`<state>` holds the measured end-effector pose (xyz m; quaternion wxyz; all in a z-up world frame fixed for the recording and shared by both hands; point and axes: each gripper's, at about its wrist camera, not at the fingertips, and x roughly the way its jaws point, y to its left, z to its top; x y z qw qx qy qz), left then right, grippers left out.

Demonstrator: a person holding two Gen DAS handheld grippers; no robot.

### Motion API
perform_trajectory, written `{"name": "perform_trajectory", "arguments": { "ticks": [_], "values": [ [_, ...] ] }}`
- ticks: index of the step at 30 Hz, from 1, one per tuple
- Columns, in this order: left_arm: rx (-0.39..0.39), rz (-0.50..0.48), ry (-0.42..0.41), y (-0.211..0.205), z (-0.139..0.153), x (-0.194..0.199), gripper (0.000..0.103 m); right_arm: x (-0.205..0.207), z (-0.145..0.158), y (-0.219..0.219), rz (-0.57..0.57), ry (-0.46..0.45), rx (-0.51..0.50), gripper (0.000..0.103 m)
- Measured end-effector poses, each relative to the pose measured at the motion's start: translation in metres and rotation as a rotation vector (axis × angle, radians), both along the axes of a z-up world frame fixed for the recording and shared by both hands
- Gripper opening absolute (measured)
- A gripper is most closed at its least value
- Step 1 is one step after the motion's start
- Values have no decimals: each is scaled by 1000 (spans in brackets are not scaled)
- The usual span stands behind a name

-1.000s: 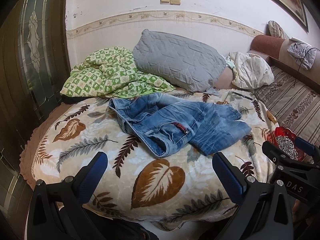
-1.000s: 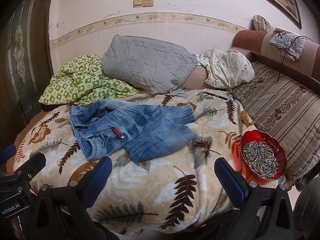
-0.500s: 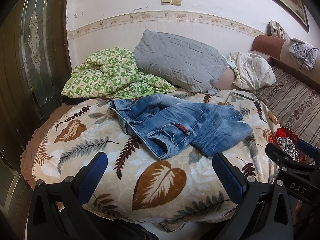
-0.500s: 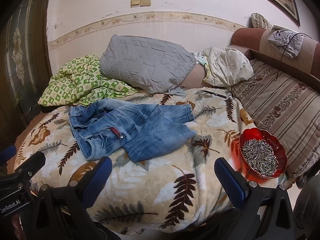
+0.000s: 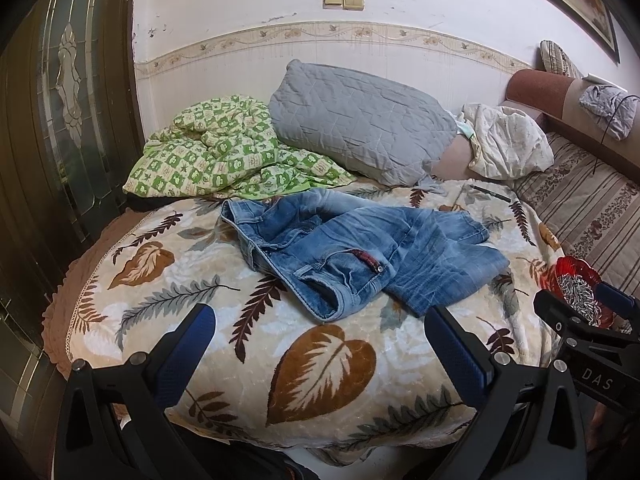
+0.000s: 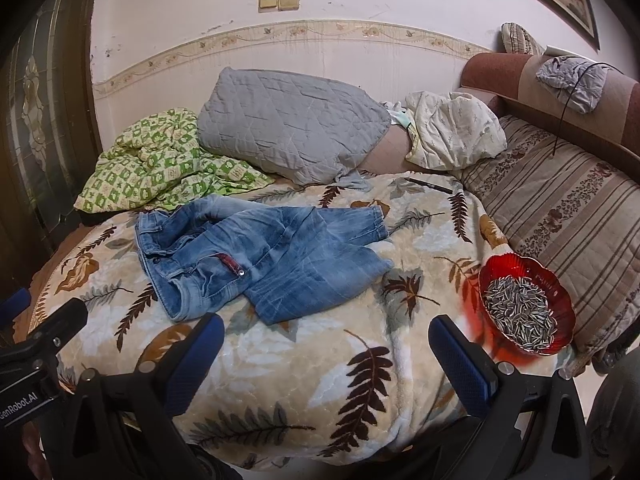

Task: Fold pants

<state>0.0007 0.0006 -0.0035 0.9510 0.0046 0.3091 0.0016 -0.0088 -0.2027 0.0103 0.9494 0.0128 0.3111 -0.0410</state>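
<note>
Left gripper [image 5: 320, 344] wide, holding nothing, near bed [image 5: 320, 376] edge. Right gripper [image 6: 326, 346] likewise wide, unladen. Jeans [image 5: 360, 252] lie crumpled on leaf-print blanket, apart from both.

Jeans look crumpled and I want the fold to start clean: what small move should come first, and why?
Probably bring the left tool forward to the waistband end of the jeans. Both tools are open and hold nothing, short of the cloth; the jeans lie bunched, legs crossed, so they likely need spreading flat first. The right tool would take a hem, clear of the red bowl.
</note>
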Motion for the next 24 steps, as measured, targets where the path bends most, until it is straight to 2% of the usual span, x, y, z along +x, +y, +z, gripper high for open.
{"name": "perform_trajectory", "arguments": {
  "ticks": [24],
  "values": [
    [-6, -12, 11, -10, -2, 28, 103, 19, -6, -11, -14, 29, -2, 103]
  ]
}}
